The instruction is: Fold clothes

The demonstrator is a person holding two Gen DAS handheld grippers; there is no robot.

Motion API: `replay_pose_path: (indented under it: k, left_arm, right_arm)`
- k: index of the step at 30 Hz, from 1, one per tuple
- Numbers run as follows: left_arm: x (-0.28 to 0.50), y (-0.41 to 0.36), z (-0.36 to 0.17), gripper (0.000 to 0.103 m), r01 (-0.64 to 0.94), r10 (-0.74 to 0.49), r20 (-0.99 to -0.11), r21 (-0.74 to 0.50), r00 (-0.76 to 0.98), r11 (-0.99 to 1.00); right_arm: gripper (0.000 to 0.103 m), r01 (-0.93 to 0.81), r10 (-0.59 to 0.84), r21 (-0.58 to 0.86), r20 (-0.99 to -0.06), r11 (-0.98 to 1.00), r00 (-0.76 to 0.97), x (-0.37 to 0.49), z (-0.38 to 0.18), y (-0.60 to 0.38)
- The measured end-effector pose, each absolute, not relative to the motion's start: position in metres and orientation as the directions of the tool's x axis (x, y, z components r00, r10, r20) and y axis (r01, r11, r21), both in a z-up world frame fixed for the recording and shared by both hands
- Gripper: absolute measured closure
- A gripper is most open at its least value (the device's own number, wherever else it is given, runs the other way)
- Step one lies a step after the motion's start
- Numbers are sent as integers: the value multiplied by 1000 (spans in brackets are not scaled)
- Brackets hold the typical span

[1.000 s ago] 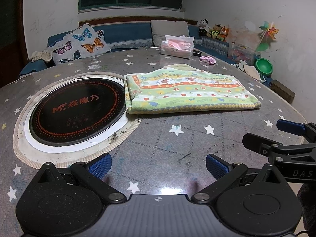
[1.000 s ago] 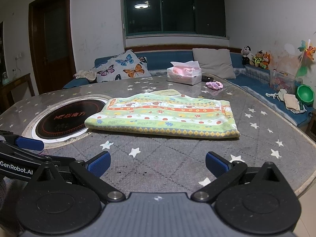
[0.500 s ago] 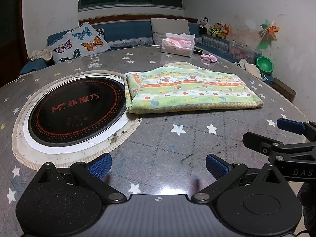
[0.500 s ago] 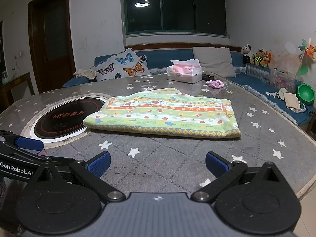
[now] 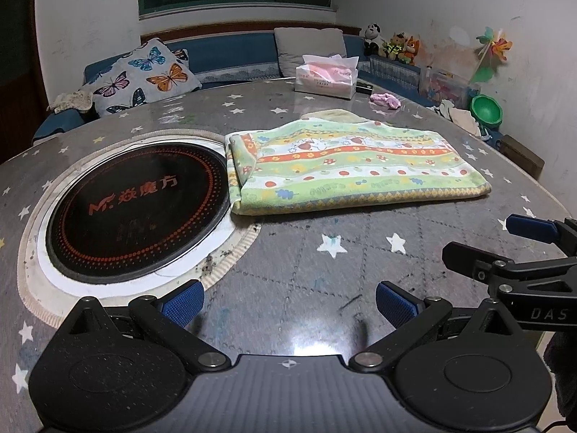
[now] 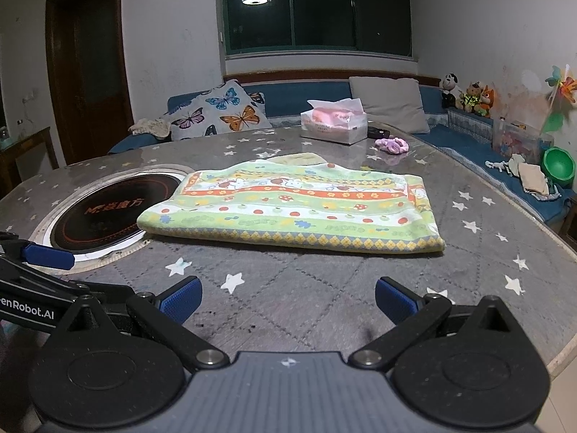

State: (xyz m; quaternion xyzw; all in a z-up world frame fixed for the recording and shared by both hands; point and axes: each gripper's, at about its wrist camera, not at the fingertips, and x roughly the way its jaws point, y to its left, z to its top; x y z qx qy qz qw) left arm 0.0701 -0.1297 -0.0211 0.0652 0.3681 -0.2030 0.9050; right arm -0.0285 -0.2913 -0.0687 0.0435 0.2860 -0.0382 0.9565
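A folded green cloth with orange and white printed bands [image 5: 346,166] [image 6: 295,209] lies flat on the round grey star-patterned table [image 5: 306,263], just right of the black hotplate [image 5: 133,209]. My left gripper [image 5: 286,303] is open over the near table edge, well short of the cloth, with nothing between its blue pads. My right gripper [image 6: 286,299] is also open and empty, hovering near the table's front edge. Each gripper shows at the side of the other's view.
A tissue box [image 6: 333,124], a dark remote and a pink scrunchie [image 6: 391,144] sit at the table's far side. A blue sofa with a butterfly cushion [image 6: 220,112] runs along the wall; a green bowl [image 6: 559,166] and toys sit at right.
Both grippers have edged slightly back and up from the cloth; the cloth has not moved and the jaws stay open.
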Motion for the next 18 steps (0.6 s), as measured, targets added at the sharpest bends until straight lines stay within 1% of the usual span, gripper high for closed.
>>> replay_pose_path:
  k: [18]
  left_arm:
    - [99,-139,-21,0,426,-316,-705,-23,634,904]
  right_arm:
    - [0,124,-62,67,-587,990,807,1,-76,-300]
